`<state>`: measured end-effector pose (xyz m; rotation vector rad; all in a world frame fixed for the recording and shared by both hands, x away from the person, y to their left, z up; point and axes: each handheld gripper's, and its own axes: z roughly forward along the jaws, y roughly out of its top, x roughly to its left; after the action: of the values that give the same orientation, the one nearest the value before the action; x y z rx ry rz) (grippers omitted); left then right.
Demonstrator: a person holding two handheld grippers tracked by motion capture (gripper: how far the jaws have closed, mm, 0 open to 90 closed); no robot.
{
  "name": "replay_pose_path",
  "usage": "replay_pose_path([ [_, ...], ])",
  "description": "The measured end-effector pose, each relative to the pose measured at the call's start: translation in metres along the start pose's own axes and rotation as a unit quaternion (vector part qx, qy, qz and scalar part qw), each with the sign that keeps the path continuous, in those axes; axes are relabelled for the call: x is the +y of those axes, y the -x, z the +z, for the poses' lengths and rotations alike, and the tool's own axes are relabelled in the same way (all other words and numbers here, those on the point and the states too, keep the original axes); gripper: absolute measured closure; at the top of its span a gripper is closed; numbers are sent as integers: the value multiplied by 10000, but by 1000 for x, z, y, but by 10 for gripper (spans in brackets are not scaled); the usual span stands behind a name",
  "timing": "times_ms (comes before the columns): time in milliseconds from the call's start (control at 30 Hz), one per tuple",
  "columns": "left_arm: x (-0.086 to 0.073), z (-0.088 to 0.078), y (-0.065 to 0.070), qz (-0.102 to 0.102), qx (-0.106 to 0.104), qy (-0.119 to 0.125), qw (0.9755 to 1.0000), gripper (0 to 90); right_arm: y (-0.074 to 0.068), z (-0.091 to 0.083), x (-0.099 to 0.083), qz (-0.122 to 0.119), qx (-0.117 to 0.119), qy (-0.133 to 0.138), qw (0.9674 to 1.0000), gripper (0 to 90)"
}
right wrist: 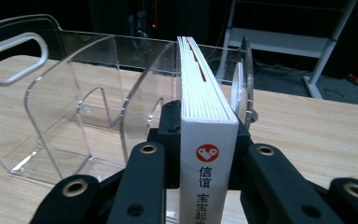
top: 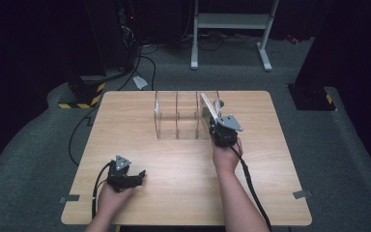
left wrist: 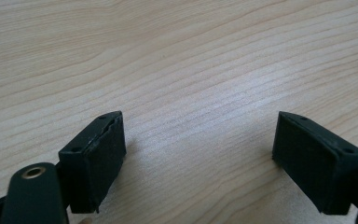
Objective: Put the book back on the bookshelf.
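Right gripper view — book (right wrist: pixel 208 140) clamped between jaws.

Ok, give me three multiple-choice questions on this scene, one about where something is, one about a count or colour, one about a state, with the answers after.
1. Where is the clear rack on the table?
A. on the far half, near the middle
B. at the near left corner
C. hanging off the right edge

2. How many slots does the rack have?
A. one
B. three
C. six

3. What is the right tool doing?
A. lying open on the table
B. gripping a white book
C. holding a cup

Answers: 1 A, the high view shows the rack on the far side, about centred. 2 B, two inner dividers split it into three slots. 3 B, the right gripper view shows both jaws pressed against the book's covers, spine towards the camera.
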<state>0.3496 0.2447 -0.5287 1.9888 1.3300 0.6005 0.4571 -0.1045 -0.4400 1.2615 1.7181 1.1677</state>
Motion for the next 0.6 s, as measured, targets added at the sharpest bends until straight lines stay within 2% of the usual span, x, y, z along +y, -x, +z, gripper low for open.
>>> replay_pose_path([
  [167, 0, 0, 0, -6, -2, -3, 10000, 173, 1, 4, -1, 37, 7, -24, 10000, 754],
  [600, 0, 0, 0, -13, -9, -2, 10000, 174, -5, 10, 4, -83, -43, 5, 10000, 754],
])
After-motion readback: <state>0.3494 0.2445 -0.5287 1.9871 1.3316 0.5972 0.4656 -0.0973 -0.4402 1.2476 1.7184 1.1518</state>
